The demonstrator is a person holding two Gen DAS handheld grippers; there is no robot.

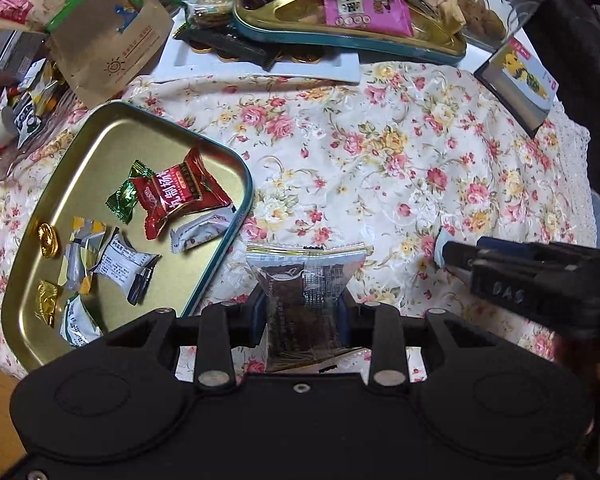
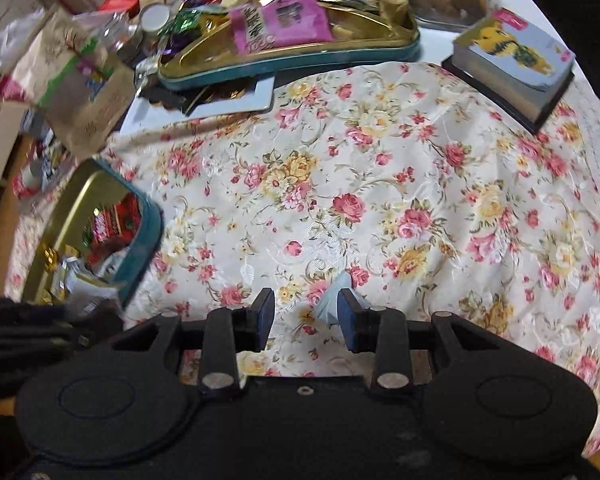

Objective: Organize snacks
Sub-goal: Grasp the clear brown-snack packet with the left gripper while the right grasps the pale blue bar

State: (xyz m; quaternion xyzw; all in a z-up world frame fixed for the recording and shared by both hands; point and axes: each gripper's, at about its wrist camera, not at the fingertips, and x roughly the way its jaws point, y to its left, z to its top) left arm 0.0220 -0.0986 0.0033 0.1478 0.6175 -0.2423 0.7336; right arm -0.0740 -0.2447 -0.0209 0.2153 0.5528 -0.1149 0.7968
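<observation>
Left gripper (image 1: 302, 312): clamped on a clear packet (image 1: 305, 280) with a dark snack inside, its sealed top edge sticking up above the pads.
Packet's spot: up off the cloth (image 1: 380, 152), just right of the near tin's corner, not over the tin.
Right gripper (image 2: 306, 314): fingers spread wide, low over the cloth, gripping nothing.
Blue scrap (image 2: 332, 300): a small pale-blue wrapper lies on the cloth, touching the inner face of the right finger (image 2: 350, 320); the left-wrist view shows it at the tip of the right gripper (image 1: 444, 254).
Near tin (image 1: 100, 128): gold inside, teal rim, on the cloth to the left.
In the tin: a red packet (image 1: 180, 196), a green candy (image 1: 122, 200), white packets (image 1: 126, 266) and gold foil pieces (image 1: 48, 236), all loose on the bottom.
Far tin (image 1: 340, 42): same make, at the back, heaped with a pink packet (image 1: 364, 2) and purple and green sweets.
Under the far tin: a white tray (image 1: 260, 66) with a dark chocolate-coin sleeve, the tin resting partly on it.
Left clutter: a kraft bag (image 1: 108, 36) leans over the near tin's far edge, with more wrappers piled behind it.
Right side: a card box (image 2: 512, 64) with a yellow picture, well apart from both grippers; a glass jar (image 1: 496, 0) of brown snacks behind it.
Middle: open flowered cloth between the two tins.
</observation>
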